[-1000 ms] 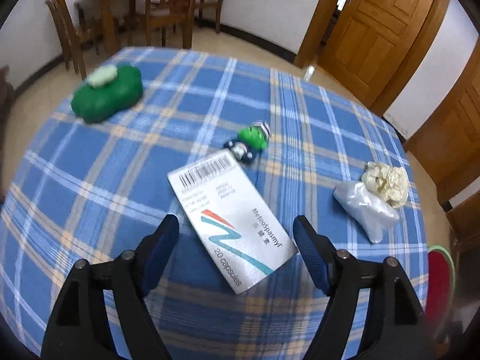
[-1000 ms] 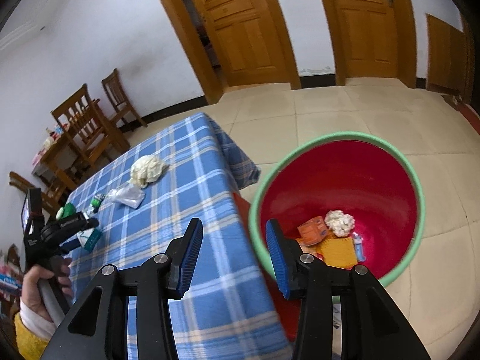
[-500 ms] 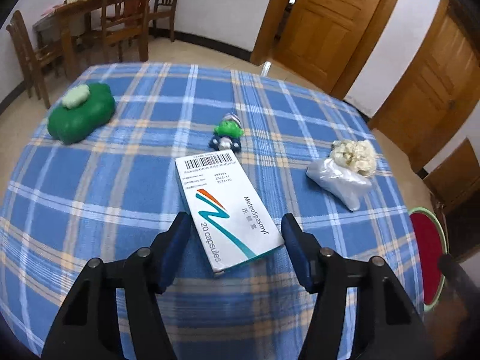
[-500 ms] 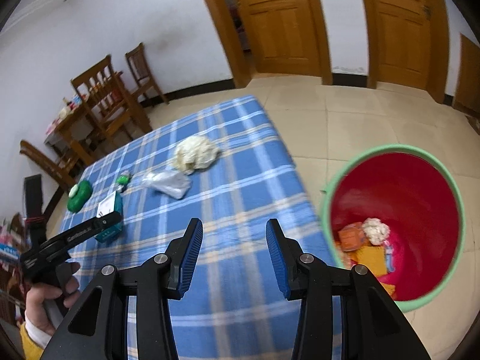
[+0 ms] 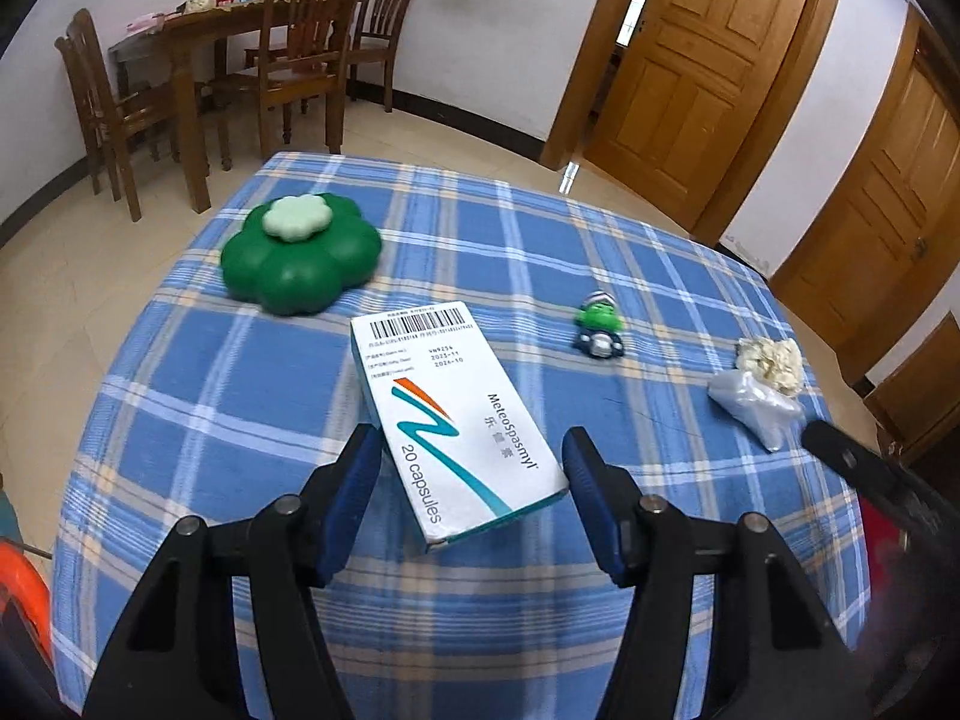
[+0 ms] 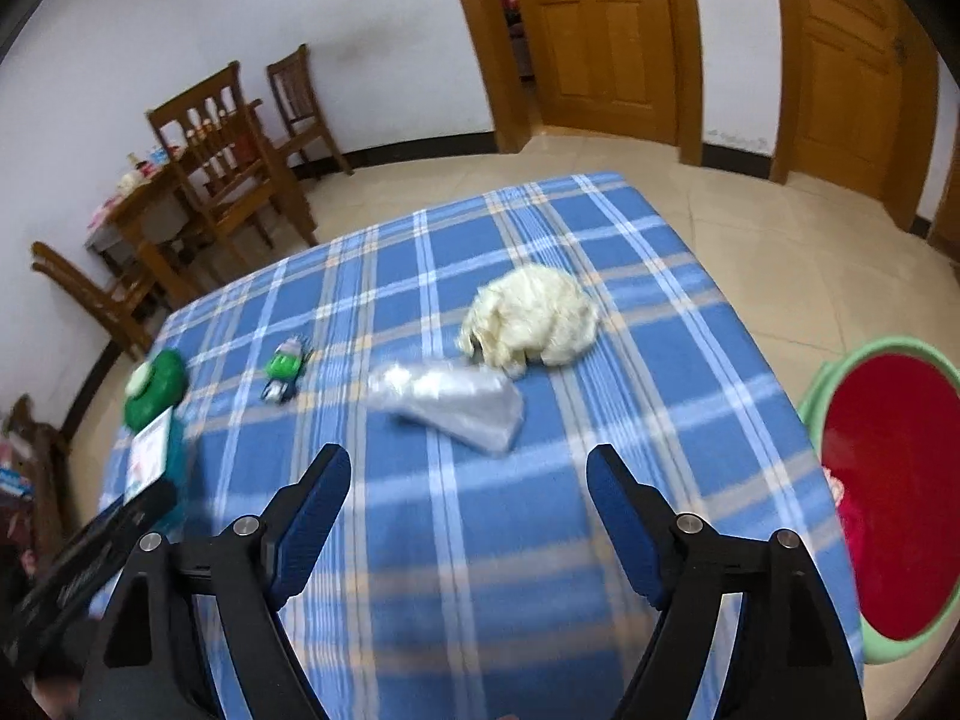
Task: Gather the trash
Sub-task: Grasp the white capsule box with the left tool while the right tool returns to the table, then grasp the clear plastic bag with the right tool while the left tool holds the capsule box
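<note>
A white and teal medicine box [image 5: 454,425] sits between the pads of my left gripper [image 5: 471,456], lifted and tilted above the blue plaid table [image 5: 540,252]; the jaws look closed on its sides. A clear plastic bag [image 6: 456,403] and a crumpled cream paper wad [image 6: 531,322] lie side by side on the table ahead of my right gripper [image 6: 468,477], which is open and empty above the table. They also show at the right in the left wrist view, bag [image 5: 756,405] and wad [image 5: 771,360]. A red bin with a green rim [image 6: 888,492] stands on the floor at the right.
A green flower-shaped case [image 5: 300,252] and a small green toy [image 5: 597,330] sit on the table. Wooden chairs and a dining table [image 5: 240,60] stand behind. Wooden doors [image 6: 600,36] line the far wall. The floor is tiled.
The left gripper closed in around the medicine box and raised it. The right gripper swung left from over the bin to over the table and opened wider.
</note>
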Demonstrator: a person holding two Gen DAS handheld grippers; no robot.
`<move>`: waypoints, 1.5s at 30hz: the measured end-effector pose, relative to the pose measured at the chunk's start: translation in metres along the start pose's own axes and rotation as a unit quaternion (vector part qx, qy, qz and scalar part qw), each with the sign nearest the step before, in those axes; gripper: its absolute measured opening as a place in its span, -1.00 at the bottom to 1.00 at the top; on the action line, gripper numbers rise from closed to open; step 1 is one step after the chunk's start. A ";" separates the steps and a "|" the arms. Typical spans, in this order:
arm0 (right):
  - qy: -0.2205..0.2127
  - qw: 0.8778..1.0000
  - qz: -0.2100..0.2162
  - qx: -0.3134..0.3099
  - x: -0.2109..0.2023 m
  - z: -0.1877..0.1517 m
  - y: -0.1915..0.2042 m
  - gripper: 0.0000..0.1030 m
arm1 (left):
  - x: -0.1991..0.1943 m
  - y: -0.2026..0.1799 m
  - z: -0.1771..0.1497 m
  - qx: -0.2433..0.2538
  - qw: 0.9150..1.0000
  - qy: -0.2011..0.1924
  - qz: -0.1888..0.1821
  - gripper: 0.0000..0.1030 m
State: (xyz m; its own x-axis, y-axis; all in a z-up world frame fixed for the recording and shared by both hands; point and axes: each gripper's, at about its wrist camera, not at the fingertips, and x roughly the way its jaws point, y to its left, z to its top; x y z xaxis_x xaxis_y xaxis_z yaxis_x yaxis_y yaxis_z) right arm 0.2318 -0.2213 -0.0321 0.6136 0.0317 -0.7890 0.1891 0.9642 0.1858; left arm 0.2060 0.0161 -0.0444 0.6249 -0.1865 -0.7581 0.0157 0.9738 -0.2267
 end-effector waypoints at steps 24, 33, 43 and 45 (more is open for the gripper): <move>0.035 0.999 0.020 0.004 0.028 -0.005 -0.009 -0.44 | -0.016 -0.026 -0.015 0.029 0.999 0.004 -0.044 0.22; 0.025 0.998 0.040 -0.049 0.024 0.006 0.002 0.13 | -0.019 -0.030 -0.009 0.031 0.999 -0.004 -0.037 0.22; 0.024 0.995 0.038 -0.084 0.057 0.024 0.016 0.13 | -0.004 -0.039 0.007 0.045 0.997 -0.005 -0.068 0.22; 0.035 0.995 0.038 -0.081 0.065 0.024 0.018 -0.04 | -0.001 -0.042 0.009 0.053 0.996 -0.003 -0.076 0.22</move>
State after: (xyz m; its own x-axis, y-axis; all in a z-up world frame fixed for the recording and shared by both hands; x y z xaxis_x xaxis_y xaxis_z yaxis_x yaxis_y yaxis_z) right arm 0.2936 -0.2077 -0.0661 0.5658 0.1180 -0.8161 0.0149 0.9881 0.1532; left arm 0.2120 -0.0229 -0.0284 0.6135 -0.3328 -0.7162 0.1932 0.9426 -0.2724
